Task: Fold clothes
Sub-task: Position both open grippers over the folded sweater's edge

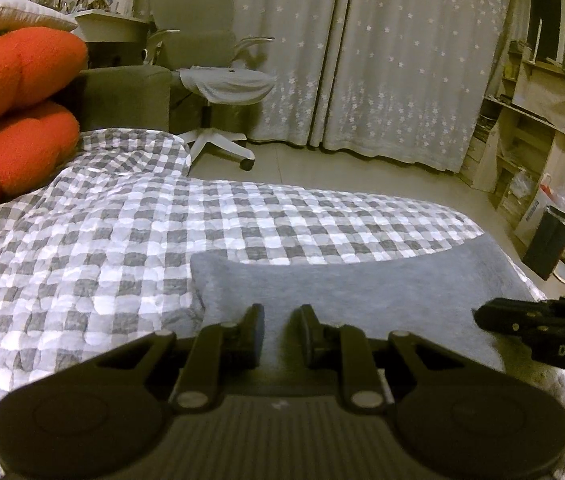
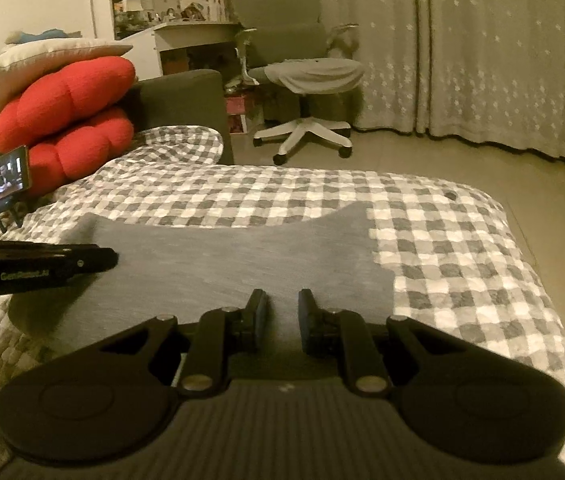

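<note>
Left gripper (image 1: 278, 330) matte black, ribbed base, round side discs, silver pivot screws; right gripper (image 2: 282, 316) alike; white lettering on both casings.

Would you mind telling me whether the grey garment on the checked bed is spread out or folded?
Spread flat: the grey garment lies smooth across the checked bedspread, without visible folds.

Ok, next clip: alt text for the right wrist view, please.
The right gripper, fingers apart and empty, hovers over a grey garment spread flat on a grey-checked bedspread. The left gripper reaches in from the left; red cushions and an office chair sit behind.
</note>
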`<state>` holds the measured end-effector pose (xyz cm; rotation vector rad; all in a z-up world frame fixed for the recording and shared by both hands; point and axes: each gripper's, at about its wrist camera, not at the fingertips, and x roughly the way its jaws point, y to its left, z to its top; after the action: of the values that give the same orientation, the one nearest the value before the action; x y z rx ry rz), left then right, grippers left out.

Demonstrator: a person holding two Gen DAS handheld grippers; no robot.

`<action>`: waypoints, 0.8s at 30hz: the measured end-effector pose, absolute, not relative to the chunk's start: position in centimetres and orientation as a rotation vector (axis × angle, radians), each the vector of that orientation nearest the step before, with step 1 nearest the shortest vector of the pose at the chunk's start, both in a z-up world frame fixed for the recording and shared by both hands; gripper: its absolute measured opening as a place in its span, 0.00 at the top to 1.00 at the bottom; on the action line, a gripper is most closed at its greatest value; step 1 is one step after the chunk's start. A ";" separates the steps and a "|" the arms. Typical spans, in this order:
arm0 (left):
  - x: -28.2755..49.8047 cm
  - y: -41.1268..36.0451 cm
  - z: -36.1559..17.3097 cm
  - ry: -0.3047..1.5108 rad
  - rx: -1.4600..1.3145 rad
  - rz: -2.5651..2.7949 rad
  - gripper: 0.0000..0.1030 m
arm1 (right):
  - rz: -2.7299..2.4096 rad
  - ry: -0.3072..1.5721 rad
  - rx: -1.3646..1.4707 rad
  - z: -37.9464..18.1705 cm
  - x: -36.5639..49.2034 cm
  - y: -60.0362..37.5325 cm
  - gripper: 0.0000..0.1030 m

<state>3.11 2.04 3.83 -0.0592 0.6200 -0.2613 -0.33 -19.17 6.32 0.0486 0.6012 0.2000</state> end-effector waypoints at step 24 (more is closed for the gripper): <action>4.9 6.0 4.6 0.619 -0.166 -0.230 0.75 | 0.189 0.617 0.112 7.1 -0.8 -21.5 0.87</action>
<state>4.89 5.99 4.61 -0.1664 0.6188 -0.2301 -0.76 -21.49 7.06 0.1122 0.6171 0.1886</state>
